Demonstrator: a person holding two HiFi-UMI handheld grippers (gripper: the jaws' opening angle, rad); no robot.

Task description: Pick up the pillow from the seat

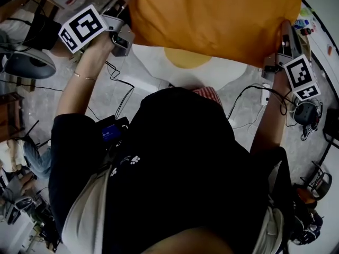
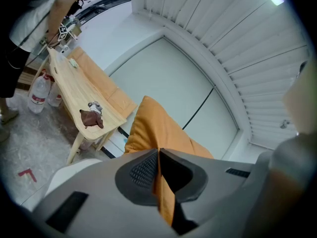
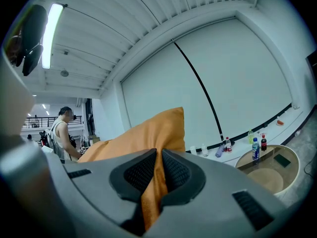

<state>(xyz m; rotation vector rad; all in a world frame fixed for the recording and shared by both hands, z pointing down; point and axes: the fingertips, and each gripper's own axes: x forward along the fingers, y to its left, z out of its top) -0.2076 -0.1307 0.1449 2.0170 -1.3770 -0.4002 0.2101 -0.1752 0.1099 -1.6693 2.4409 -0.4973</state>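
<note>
Both grippers are up at roughly level pitch with the orange pillow (image 1: 217, 20) strung between them. In the left gripper view, the left gripper (image 2: 158, 151) has its jaws pressed together on a thin fold of the pillow's edge, the fabric running down through the slit between the ribbed pads. In the right gripper view, the right gripper (image 3: 158, 153) is likewise clamped on a pinch of orange cloth, with a slightly thicker bunch between its pads and the pillow corner standing up just beyond the tips. In the head view the pillow spans the top of the frame, the left gripper at its left edge and the right gripper at its right edge, each carrying its marker cube (image 1: 82, 28). Below the pillow lies the white seat (image 1: 159, 73) with a round yellow patch (image 1: 185, 60) partly covered by the pillow's lower edge; both gripper views show the pillow against wall and ceiling, so it is held in the air above the seat. The person's black top (image 1: 180, 163) fills the lower frame. Cables (image 1: 119, 83) trail on the floor. Left gripper view background: a light wooden table (image 2: 84, 95) bearing a small brown object (image 2: 91, 119), and water jugs (image 2: 39, 93) on the floor beside it. Right gripper view background: a row of bottles (image 3: 255, 148) along the wall base and a person (image 3: 62, 133) standing at far left.
</note>
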